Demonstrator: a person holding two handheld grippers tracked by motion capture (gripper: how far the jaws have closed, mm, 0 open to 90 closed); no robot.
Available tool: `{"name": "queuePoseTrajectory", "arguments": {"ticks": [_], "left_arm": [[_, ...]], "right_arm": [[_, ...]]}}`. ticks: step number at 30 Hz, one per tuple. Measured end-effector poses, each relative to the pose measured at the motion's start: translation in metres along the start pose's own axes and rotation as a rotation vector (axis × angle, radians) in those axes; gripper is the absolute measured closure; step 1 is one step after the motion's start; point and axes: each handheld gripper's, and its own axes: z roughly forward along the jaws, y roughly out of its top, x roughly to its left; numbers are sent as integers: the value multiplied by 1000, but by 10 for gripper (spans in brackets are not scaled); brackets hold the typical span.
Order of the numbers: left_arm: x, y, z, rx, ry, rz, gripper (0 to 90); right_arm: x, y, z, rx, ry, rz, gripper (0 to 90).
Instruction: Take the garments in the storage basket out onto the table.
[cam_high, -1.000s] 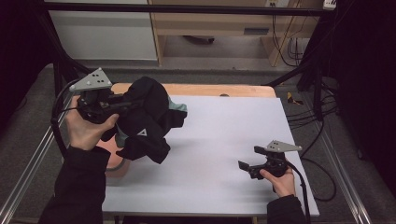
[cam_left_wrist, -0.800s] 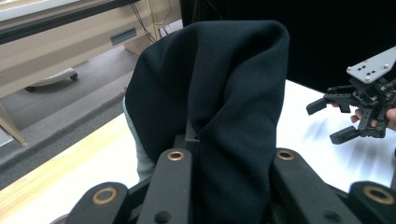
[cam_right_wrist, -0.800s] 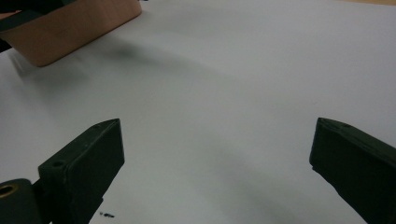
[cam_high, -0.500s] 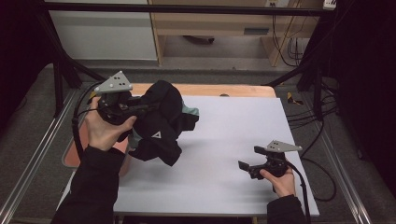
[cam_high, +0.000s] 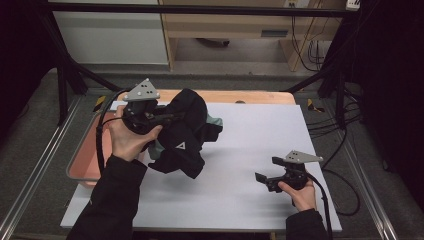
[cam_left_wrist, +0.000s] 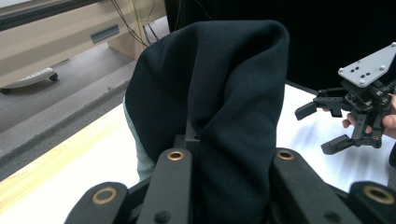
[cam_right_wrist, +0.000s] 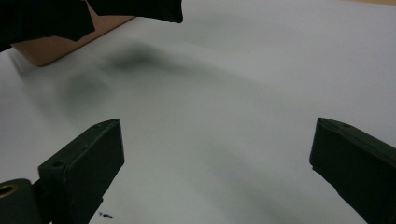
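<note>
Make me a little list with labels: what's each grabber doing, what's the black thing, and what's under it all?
left gripper: shut on the black garment, holding it up off the sheet
black garment: bunched, hanging, a white triangle mark on it, pale green cloth showing beside it
right gripper: open, nothing between its jaws, low over the sheet
white sheet: covers the wooden table
pink tub: at the table's left edge

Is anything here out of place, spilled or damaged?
Nothing looks spilled or damaged. The black garment hangs bunched from the left gripper above the white sheet, with pale green cloth peeking behind it.
</note>
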Motion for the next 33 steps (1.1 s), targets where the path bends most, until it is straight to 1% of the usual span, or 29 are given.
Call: {"name": "queuePoseTrajectory", "arguments": {"ticks": [7, 12, 16, 20, 22, 23, 24, 29, 31, 33], "left_arm": [[-4, -3, 18, 2, -13, -3, 767], [-5, -4, 33, 8, -6, -5, 767], [-7, -6, 46, 5, -12, -9, 766], [-9, -9, 62, 18, -21, -6, 766], [-10, -10, 70, 22, -30, -8, 766], [-11, -12, 77, 21, -40, -13, 766], [-11, -12, 77, 21, -40, -13, 766], [-14, -17, 93, 20, -60, -22, 766], [-14, -21, 102, 28, -75, -26, 766], [-14, -23, 105, 34, -79, -26, 766]], "right_arm": [[0, 0, 0, 0, 1, 0, 32], [0, 0, 0, -2, -1, 2, 32], [0, 0, 0, -4, -1, 2, 32], [0, 0, 0, 0, 0, 1, 32], [0, 0, 0, -1, 1, 4, 32], [0, -1, 1, 3, 2, 0, 32], [0, -1, 1, 3, 2, 0, 32], [0, -1, 0, 1, 0, 2, 31], [-1, -1, 0, 1, -2, 4, 32], [-1, -2, 0, 0, -3, 4, 32]]}}
